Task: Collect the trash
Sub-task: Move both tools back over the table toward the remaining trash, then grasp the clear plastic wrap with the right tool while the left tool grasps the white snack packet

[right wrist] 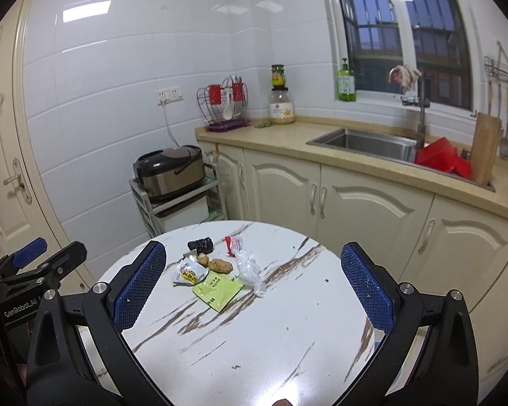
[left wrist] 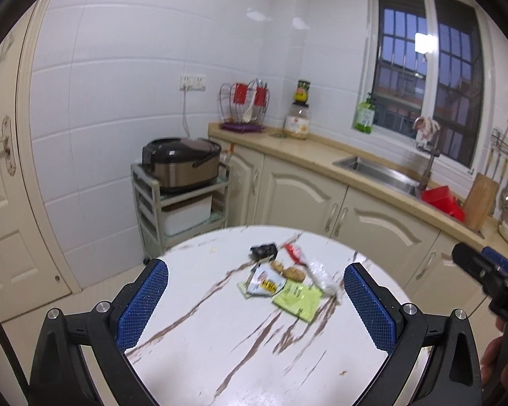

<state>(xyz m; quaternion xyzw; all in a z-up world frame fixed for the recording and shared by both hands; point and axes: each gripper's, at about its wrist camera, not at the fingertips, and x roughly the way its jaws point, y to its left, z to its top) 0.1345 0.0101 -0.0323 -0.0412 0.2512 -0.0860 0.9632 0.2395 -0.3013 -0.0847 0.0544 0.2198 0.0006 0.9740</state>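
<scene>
Beyond both wide-open grippers (right wrist: 254, 284), trash (right wrist: 216, 270) lies on the table (right wrist: 288, 338).

Home kitchen, plainly. White wall tiles (right wrist: 118, 67) all round, cream cabinet doors (right wrist: 281, 189) under a beige counter (right wrist: 288, 135). Steel sink (right wrist: 362, 142) with tap at two o'clock, barred window (right wrist: 389, 17) above it. Rice cooker (right wrist: 169, 172) on a small trolley at ten o'clock. Utensil rack (right wrist: 221, 101), jars (right wrist: 281, 105), green soap bottle (right wrist: 346, 83), chopping board (right wrist: 486, 145) at three o'clock.
</scene>
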